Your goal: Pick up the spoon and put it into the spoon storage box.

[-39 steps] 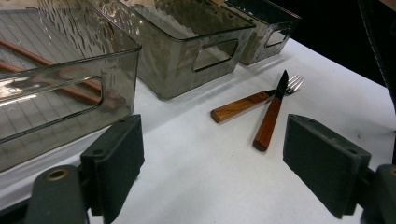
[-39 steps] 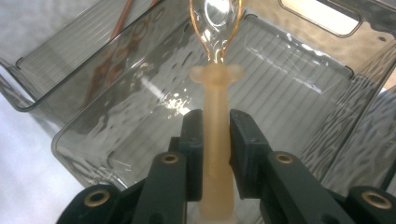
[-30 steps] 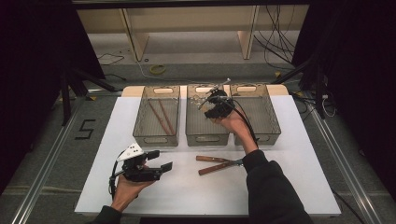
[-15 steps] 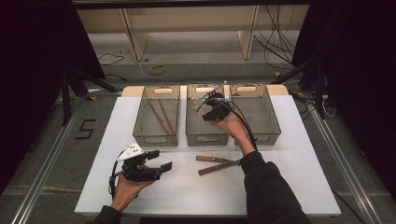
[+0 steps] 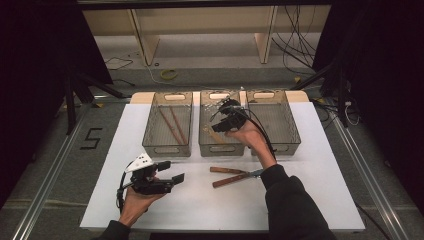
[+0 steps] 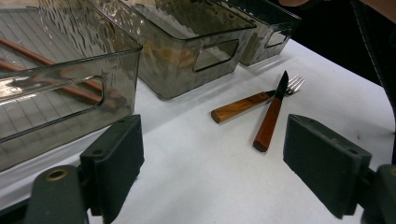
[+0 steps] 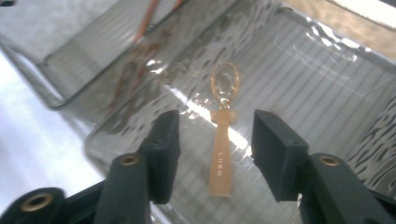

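Right gripper over the middle bin: its jaws have just been opening, now half wide, and the spoon lies free on the bin floor, so that one's sorted. Left gripper waits low, jaws wide, empty. Chopsticks fill the left bin; knife and fork lie crossed on the table, nothing blocking them

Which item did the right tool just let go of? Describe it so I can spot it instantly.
Find the three smoky clear bins in a row on the white table. In the middle bin, under the right tool, whose jaws have just been opening, lies a small spoon. Unlike the left bin's sticks, it is pale and wooden-handled, with a clear looped bowl.
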Demonstrator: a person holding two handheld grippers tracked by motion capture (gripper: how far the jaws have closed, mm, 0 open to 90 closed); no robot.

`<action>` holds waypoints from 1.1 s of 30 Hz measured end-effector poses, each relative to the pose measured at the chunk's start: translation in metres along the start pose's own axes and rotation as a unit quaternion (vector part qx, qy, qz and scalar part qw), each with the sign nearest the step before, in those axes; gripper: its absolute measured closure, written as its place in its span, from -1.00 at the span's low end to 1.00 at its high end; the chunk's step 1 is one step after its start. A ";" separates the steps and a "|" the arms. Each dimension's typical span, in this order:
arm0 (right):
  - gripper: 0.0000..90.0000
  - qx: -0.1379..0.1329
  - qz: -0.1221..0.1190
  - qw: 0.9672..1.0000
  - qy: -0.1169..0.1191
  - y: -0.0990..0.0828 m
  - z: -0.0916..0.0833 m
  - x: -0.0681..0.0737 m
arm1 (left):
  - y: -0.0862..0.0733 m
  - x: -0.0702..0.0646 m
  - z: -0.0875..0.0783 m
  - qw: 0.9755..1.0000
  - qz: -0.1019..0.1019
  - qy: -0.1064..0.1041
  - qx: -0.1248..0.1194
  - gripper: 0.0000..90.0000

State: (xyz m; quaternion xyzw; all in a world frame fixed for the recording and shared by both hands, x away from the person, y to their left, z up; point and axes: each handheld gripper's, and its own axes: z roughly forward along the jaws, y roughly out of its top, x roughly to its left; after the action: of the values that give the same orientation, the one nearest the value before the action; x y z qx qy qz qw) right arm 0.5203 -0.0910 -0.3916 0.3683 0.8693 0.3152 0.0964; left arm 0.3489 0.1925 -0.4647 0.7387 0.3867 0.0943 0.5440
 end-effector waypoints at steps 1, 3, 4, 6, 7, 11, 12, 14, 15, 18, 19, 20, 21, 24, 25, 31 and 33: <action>0.09 -0.004 -0.006 1.000 0.004 -0.001 -0.003 0.002 | 0.000 0.000 0.000 1.000 -0.001 0.000 -0.001 -0.56; 0.03 -0.006 -0.018 1.000 0.012 -0.003 -0.009 0.006 | 0.000 0.000 0.000 1.000 0.000 0.000 -0.001 -0.56; 0.01 -0.006 -0.026 1.000 0.014 -0.004 -0.012 0.008 | 0.000 0.000 0.000 1.000 0.000 0.000 0.000 -0.56; -0.02 -0.016 -0.038 0.999 0.021 -0.007 -0.019 0.011 | 0.000 0.000 0.000 1.000 -0.001 0.000 -0.002 -0.56; -0.05 -0.020 -0.042 0.999 0.026 -0.009 -0.022 0.012 | 0.000 0.000 0.000 1.000 -0.001 0.000 -0.001 -0.56; -0.13 -0.032 -0.062 0.997 0.035 -0.018 -0.034 0.021 | 0.000 0.000 0.000 1.000 0.000 0.001 0.000 -0.56; -0.15 -0.032 -0.067 0.997 0.037 -0.021 -0.037 0.024 | 0.000 0.000 0.000 1.000 -0.001 0.000 0.000 -0.56; -0.16 -0.035 -0.084 0.995 0.043 -0.026 -0.042 0.028 | 0.000 0.000 0.000 1.000 -0.001 0.001 0.000 -0.56; -0.16 -0.035 -0.087 0.995 0.046 -0.029 -0.044 0.030 | 0.000 0.000 0.000 1.000 -0.001 0.001 -0.001 -0.56; -0.17 -0.040 -0.106 0.992 0.051 -0.036 -0.050 0.038 | 0.000 0.000 0.000 1.000 -0.001 0.001 0.000 -0.56; -0.18 -0.040 -0.114 0.991 0.050 -0.039 -0.052 0.040 | 0.000 0.000 0.000 1.000 -0.002 0.001 0.000 -0.56; -0.19 -0.040 -0.118 0.991 0.050 -0.041 -0.053 0.043 | 0.000 0.000 0.000 1.000 -0.001 0.001 0.000 -0.56; -0.19 -0.040 -0.120 0.991 0.051 -0.044 -0.054 0.045 | 0.000 0.000 0.000 1.000 -0.001 0.001 -0.001 -0.56; -0.22 -0.037 -0.136 0.988 0.057 -0.052 -0.055 0.049 | 0.000 0.000 0.000 1.000 -0.001 0.001 -0.001 -0.56; -0.23 -0.036 -0.139 0.988 0.058 -0.055 -0.055 0.051 | 0.000 0.000 0.000 1.000 -0.001 0.001 -0.001 -0.56; -0.26 -0.021 -0.169 0.982 0.076 -0.071 -0.055 0.058 | 0.000 0.000 0.000 1.000 -0.002 0.002 -0.002 -0.57; -0.26 -0.013 -0.181 0.980 0.077 -0.076 -0.054 0.061 | 0.000 0.000 0.000 1.000 -0.002 0.002 -0.003 -0.57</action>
State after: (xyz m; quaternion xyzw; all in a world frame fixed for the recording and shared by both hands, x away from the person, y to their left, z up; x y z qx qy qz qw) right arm 0.4117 -0.1142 -0.3921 0.1785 0.9222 0.3313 0.0892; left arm 0.3484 0.1928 -0.4649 0.7360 0.3894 0.0957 0.5455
